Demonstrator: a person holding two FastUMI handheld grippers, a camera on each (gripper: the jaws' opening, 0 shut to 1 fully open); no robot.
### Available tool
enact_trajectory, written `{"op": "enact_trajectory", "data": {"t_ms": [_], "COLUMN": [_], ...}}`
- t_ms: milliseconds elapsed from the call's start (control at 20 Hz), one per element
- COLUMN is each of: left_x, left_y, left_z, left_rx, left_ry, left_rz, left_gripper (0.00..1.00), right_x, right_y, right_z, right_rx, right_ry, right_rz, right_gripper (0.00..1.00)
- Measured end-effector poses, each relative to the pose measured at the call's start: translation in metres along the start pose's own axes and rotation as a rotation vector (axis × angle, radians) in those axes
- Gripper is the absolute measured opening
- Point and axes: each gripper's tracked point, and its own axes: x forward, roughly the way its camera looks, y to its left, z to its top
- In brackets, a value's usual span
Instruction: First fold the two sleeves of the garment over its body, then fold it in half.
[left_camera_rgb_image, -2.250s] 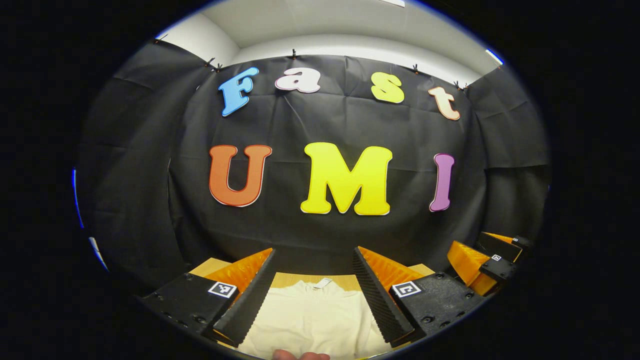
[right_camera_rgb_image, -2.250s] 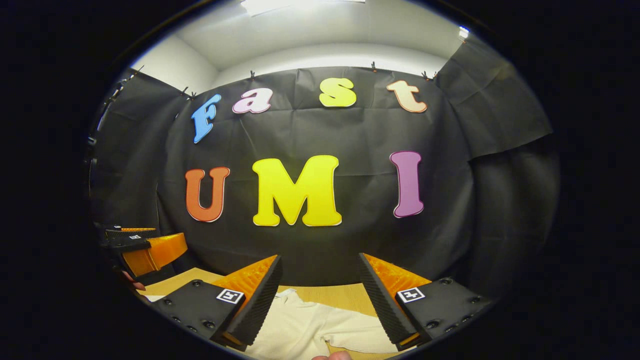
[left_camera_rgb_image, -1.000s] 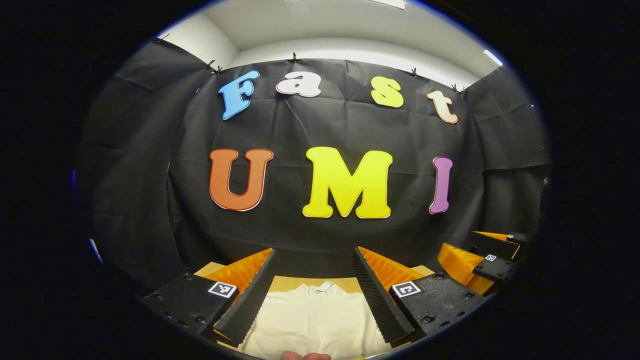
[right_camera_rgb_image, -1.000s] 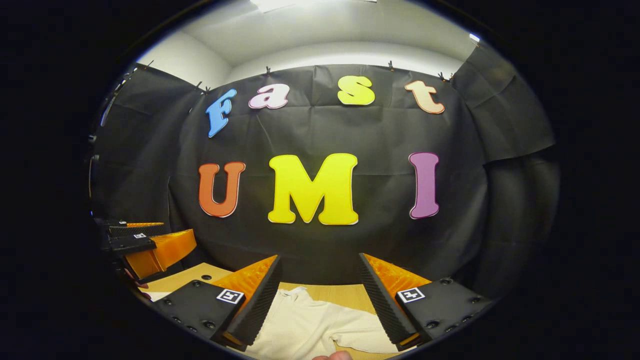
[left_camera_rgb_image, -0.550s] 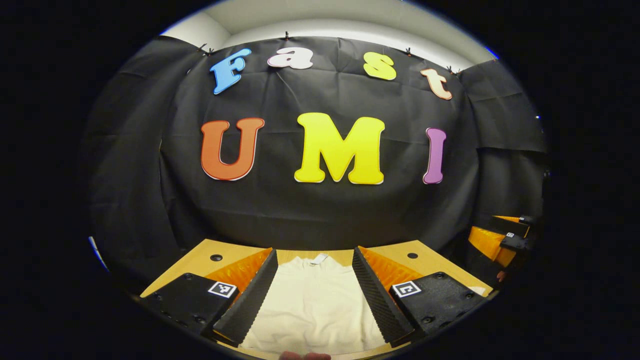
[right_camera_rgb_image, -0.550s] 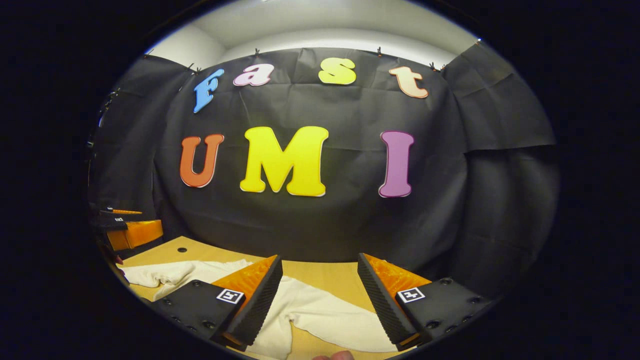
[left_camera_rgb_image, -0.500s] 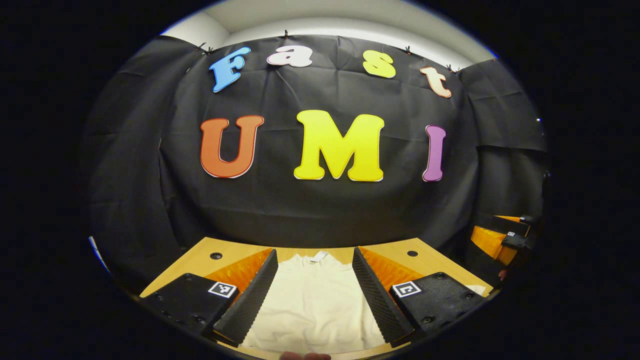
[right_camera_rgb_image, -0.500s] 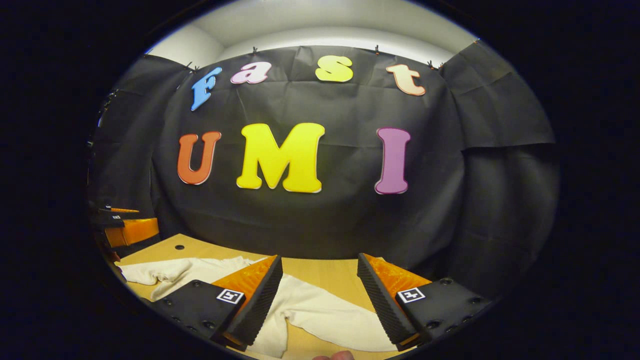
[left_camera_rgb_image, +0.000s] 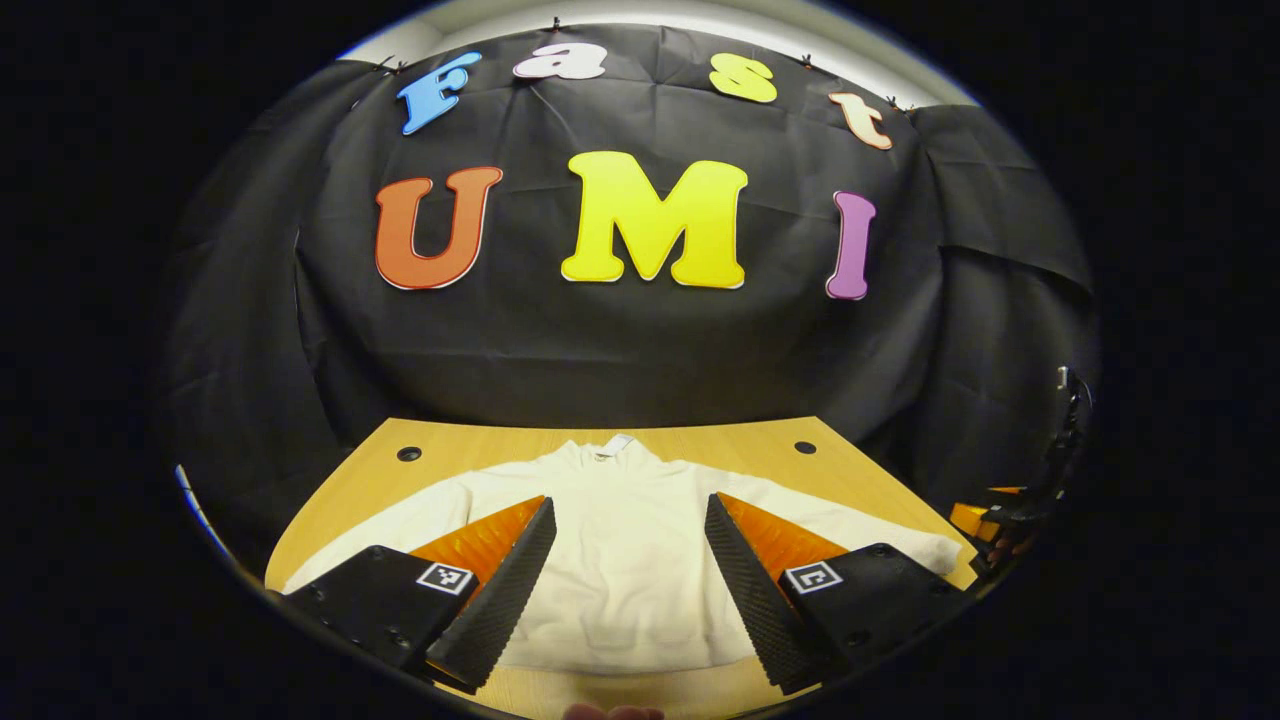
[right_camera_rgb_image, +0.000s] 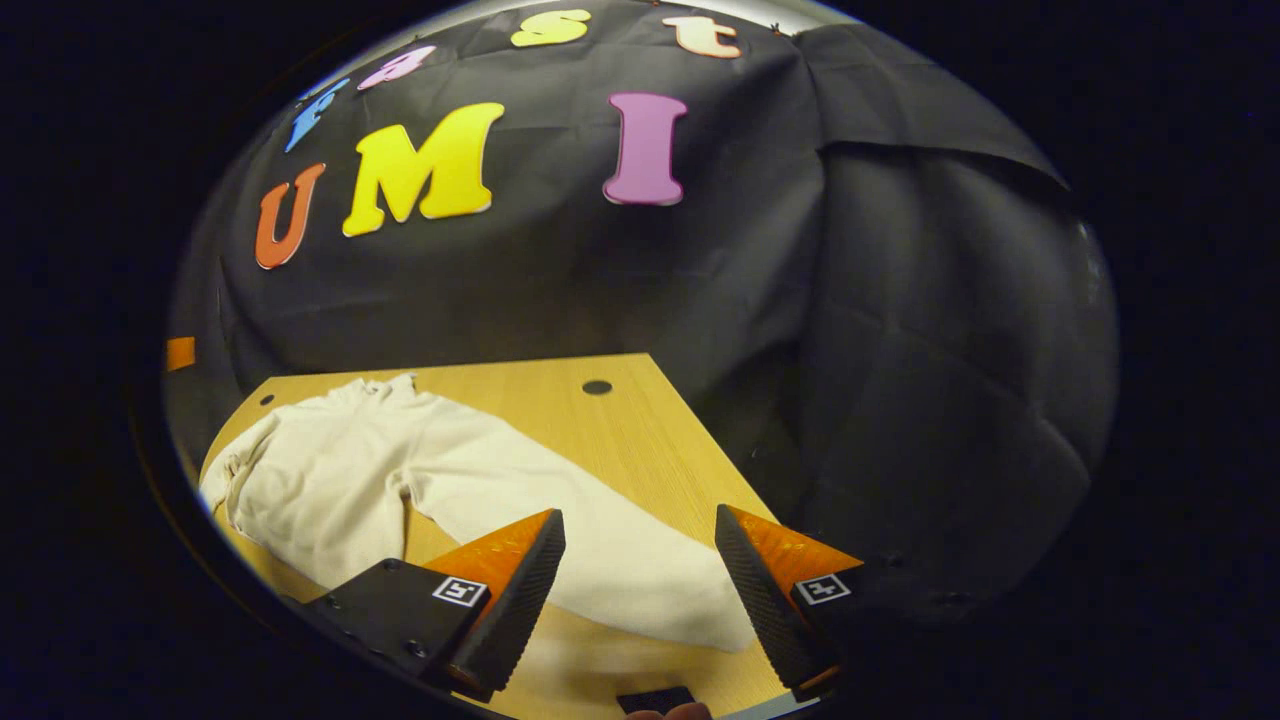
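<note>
Garment (left_camera_rgb_image: 625, 540): cream long-sleeved top, lying flat on the wooden worktop (left_camera_rgb_image: 750, 440), collar toward the far edge by the booth wall, hem toward the near edge. Both sleeves spread outward toward the worktop's side edges; neither is folded over the body yet.

Left hand-held gripper (left_camera_rgb_image: 627, 560): jaws wide apart, holding nothing, hovering above the lower body of the garment, centred between the sleeves.

Right hand-held gripper (right_camera_rgb_image: 640, 590): jaws wide apart, empty. The right sleeve (right_camera_rgb_image: 600, 560) lies directly ahead of and below it, with the cuff end between the fingers' line of sight, close to the worktop's right edge. Whether the fingers touch the cloth cannot be told.

Key relation: the sleeve's long axis runs from the cuff, near the right gripper, diagonally away toward the shoulder and collar. Judgement: the right gripper is much the nearer to this cuff, so the first sleeve fold probably falls to it, carrying the cuff inward across the body.
</note>
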Motion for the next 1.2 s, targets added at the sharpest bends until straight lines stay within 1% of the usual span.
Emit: {"op": "enact_trajectory", "data": {"t_ms": [150, 350, 450, 750, 900, 1000, 1050, 1100, 1150, 1200], "left_x": [0.003, 0.004, 0.006, 0.01, 0.008, 0.009, 0.008, 0.009, 0.009, 0.009], "left_y": [-0.01, -0.023, -0.027, -0.037, -0.042, -0.041, -0.039, -0.035, -0.032, -0.027], "left_z": [-0.009, -0.014, -0.015, -0.02, -0.023, -0.023, -0.022, -0.02, -0.018, -0.018], "left_rx": [0.016, 0.043, 0.044, 0.041, 0.032, 0.047, 0.056, 0.062, 0.063, 0.06], "left_ry": [0.033, 0.053, 0.062, 0.096, 0.107, 0.111, 0.111, 0.108, 0.104, 0.104], "left_rz": [-0.005, -0.013, -0.008, 0.032, 0.03, 0.026, 0.025, 0.021, 0.021, 0.018], "left_gripper": [0.97, 0.97, 0.97, 0.97, 0.97, 0.97, 0.97, 0.97, 0.97, 0.97], "right_x": [0.018, 0.032, 0.039, 0.054, 0.059, 0.063, 0.066, 0.069, 0.072, 0.072], "right_y": [-0.022, -0.062, -0.074, -0.081, -0.084, -0.084, -0.084, -0.083, -0.082, -0.082], "right_z": [-0.039, -0.069, -0.079, -0.094, -0.098, -0.095, -0.091, -0.09, -0.087, -0.088], "right_rx": [0.037, 0.06, 0.088, 0.144, 0.182, 0.187, 0.192, 0.198, 0.212, 0.233], "right_ry": [0.1, 0.177, 0.213, 0.265, 0.27, 0.264, 0.255, 0.263, 0.259, 0.266], "right_rz": [-0.041, -0.126, -0.152, -0.152, -0.155, -0.151, -0.152, -0.155, -0.139, -0.148], "right_gripper": [0.95, 0.94, 0.95, 0.95, 0.96, 0.88, 0.7, 0.58, 0.47, 0.36]}}
